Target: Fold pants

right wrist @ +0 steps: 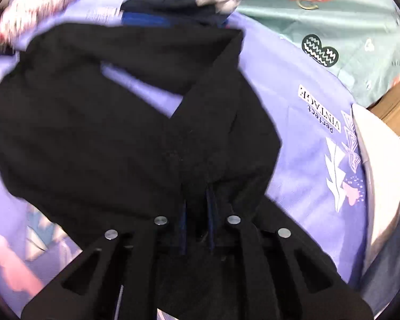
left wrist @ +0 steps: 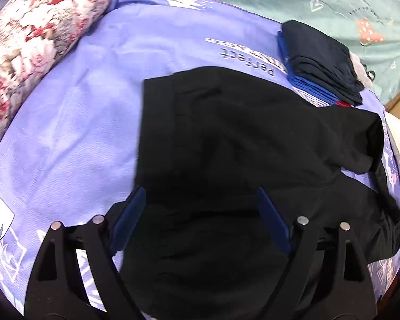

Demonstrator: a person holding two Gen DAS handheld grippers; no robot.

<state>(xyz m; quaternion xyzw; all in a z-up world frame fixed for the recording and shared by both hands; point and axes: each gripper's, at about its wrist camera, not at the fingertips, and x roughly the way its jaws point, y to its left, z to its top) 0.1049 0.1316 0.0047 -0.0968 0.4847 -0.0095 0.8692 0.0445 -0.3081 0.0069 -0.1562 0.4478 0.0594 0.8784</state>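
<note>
Two views: left gripper (left wrist: 200, 200) fingers apart over black pants (left wrist: 226, 133); right gripper (right wrist: 197, 200) fingers clamped on pants

L gripper (left wrist: 200, 202): black two-finger tool w/ blue pads, jaws wide apart, tilted steeply down over the black cloth pants (left wrist: 226, 133); pads clear of cloth, nothing pinched.
R gripper (right wrist: 197, 202): same black build, blue pads nearly together, pinching a bunched fold of the pants, tilted steeply down.
Hands/arms: not visible in either view.
</note>
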